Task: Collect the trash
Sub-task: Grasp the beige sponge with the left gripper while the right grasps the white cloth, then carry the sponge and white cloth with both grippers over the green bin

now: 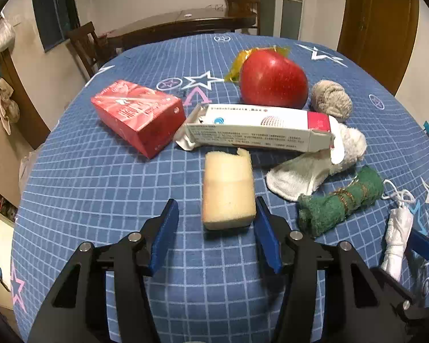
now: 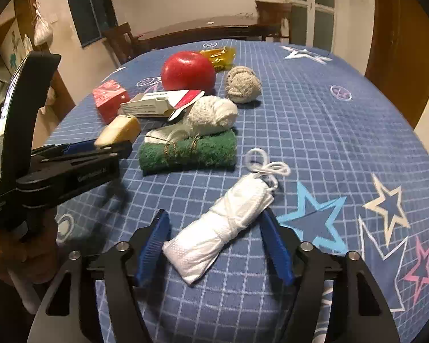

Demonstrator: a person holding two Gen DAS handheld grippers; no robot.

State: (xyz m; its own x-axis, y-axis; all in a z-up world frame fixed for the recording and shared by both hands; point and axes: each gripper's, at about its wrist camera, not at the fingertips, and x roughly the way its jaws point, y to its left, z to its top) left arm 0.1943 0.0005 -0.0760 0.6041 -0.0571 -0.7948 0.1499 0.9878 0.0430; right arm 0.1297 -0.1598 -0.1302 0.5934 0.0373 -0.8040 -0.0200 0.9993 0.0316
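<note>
While the left gripper (image 1: 216,235) brackets the yellow sponge (image 1: 228,190) mid-table and the right gripper (image 2: 216,247) brackets the rolled white mask (image 2: 220,228) nearer the front edge — jaws apart, neither clamped — close squarely across each before lifting.

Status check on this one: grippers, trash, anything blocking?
Left gripper open, straddling the yellow sponge, one pad touching. Right gripper open around the rolled white mask. Green scouring pad close by, not blocking.
</note>
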